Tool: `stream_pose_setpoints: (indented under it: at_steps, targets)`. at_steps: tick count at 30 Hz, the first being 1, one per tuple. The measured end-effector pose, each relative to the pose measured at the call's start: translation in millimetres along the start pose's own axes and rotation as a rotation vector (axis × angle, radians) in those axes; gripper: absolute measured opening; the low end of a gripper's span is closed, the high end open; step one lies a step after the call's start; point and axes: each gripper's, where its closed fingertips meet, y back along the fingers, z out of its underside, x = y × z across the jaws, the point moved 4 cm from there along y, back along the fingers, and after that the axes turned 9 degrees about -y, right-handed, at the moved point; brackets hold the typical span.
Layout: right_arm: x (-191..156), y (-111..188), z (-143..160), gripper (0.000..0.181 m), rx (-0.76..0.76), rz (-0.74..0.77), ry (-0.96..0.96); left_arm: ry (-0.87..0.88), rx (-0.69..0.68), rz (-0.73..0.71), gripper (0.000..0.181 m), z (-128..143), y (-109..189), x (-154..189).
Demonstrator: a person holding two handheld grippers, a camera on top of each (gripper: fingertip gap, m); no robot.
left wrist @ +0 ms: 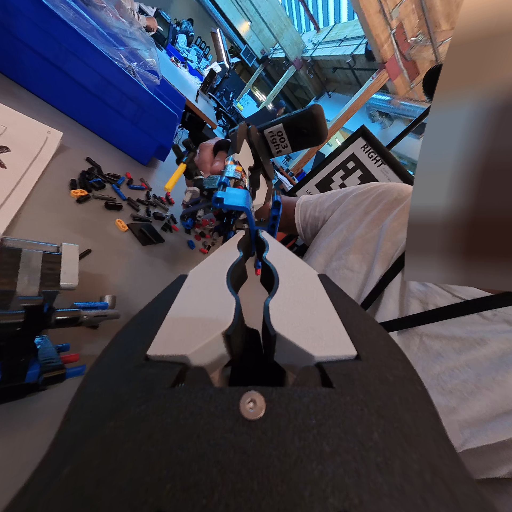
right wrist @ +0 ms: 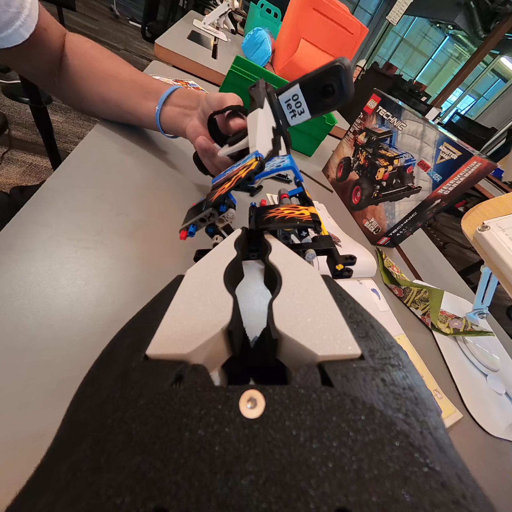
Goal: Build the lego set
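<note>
In the left wrist view my left gripper (left wrist: 253, 238) is shut on a blue beam of the blue truck body section (left wrist: 234, 198), held above the table. The right gripper (left wrist: 250, 163) shows beyond it, close against the same build. In the right wrist view my right gripper (right wrist: 253, 235) is shut on the black frame of the chassis (right wrist: 288, 217), which carries a black flame-patterned panel. The left gripper (right wrist: 266, 149) is there too, held by a hand, gripping the blue flame-patterned body section (right wrist: 238, 176) just above and left of the chassis.
Several loose black, blue, red and yellow pieces (left wrist: 124, 194) lie on the grey table (right wrist: 83, 221). A blue bin (left wrist: 83, 69), an instruction booklet (left wrist: 25, 155) and another sub-assembly (left wrist: 33, 304) stand left. The set's box (right wrist: 401, 171), green bin (right wrist: 310, 130) and papers (right wrist: 471, 374) are right. There is about 6 cm between the tips of the two grippers.
</note>
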Motion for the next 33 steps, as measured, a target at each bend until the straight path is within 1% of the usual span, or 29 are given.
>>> stream_pose_setpoints:
  at_steps: [6, 11, 16, 23, 26, 33]
  targets:
    - [-3.9, -0.7, -1.3, 0.006, 0.000, -0.001, 0.032, 0.066, 0.035, 0.097, 0.000, 0.3, -1.7, 5.0]
    - [-5.0, -1.5, 0.0, 0.006, -0.009, 0.001, 0.048, 0.109, 0.044, 0.126, 0.000, 2.6, -3.7, 3.5]
    - [-6.0, -2.2, 0.6, 0.006, -0.013, -0.007, 0.041, 0.090, 0.020, 0.097, 0.000, 4.9, -4.9, 0.8]
    - [-6.1, -1.6, -2.0, 0.006, 0.032, -0.065, -0.068, -0.032, -0.035, 0.013, 0.000, 7.5, -7.9, -0.2]
    - [-5.6, -1.1, -3.8, 0.006, 0.055, -0.088, -0.112, -0.062, -0.032, 0.011, 0.000, 6.4, -8.5, 2.1]
    - [-2.6, -2.0, -2.1, 0.006, 0.070, -0.117, -0.184, -0.073, -0.011, 0.003, 0.000, 7.2, -8.1, -0.1]
